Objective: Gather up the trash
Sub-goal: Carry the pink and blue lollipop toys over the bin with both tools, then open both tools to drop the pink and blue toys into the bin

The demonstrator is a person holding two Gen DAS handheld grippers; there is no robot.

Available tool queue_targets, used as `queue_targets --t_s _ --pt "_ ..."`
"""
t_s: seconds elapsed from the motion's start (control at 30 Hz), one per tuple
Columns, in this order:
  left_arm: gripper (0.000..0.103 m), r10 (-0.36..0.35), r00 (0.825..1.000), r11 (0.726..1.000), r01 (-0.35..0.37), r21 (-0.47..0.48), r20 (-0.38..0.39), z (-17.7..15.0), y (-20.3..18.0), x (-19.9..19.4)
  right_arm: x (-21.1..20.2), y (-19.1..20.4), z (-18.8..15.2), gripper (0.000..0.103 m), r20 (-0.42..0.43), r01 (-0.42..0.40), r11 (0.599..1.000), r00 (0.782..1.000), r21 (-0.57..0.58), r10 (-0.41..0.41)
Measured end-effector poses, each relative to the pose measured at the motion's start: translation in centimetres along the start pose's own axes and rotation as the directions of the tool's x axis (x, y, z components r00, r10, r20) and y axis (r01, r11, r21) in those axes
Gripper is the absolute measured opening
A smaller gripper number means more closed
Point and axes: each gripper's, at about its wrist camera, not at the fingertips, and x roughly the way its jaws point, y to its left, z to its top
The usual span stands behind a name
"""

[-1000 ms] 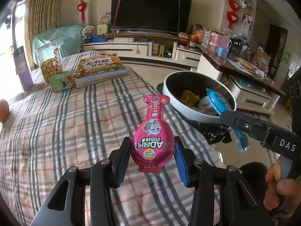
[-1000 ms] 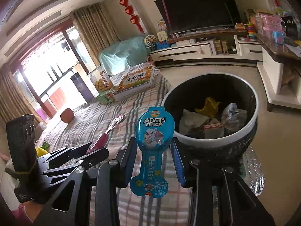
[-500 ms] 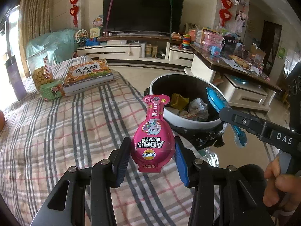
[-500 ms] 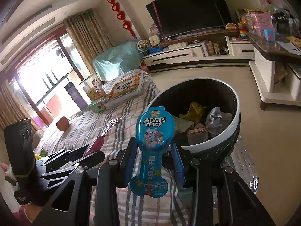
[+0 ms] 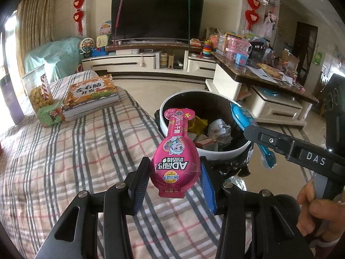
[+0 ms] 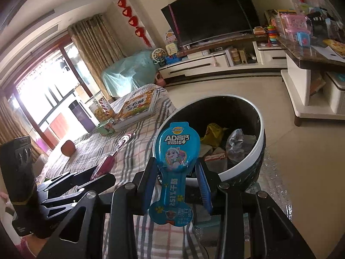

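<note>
My left gripper is shut on a pink spoon-shaped snack wrapper, whose narrow end points up toward the bin. The right gripper is shut on a matching blue wrapper. In the left wrist view the blue wrapper hangs over the near right rim of the bin. The round white-rimmed trash bin stands on the floor beside the bed and holds crumpled wrappers and paper. In the right wrist view the bin lies just beyond the blue wrapper, and the pink wrapper shows at lower left in the left gripper.
A plaid bedspread covers the bed on the left. At its far end lie a picture book, a small green box and a snack jar. A cluttered side table and TV stand lie beyond the bin. A hand grips the right tool.
Both grippers have moved toward the bin with their wrappers held. The bin now looks larger and nearer in both views.
</note>
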Motion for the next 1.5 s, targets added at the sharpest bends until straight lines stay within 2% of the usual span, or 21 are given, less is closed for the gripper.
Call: queue_targets --t_s 0.53,1.5 --pt "0.044 -0.012 1.000 1.000 0.012 0.024 -0.006 1.9 -1.2 1.9 0.6 -1.5 1.6 0.037 0.003 0.018 1.000 1.000 0.011 -0.018" --pt "0.044 0.009 1.000 0.998 -0.008 0.069 -0.015 4.4 -3.1 5.6 2.4 -4.2 4.3 0.037 -0.005 0.033 0.998 0.999 0.051 -0.033"
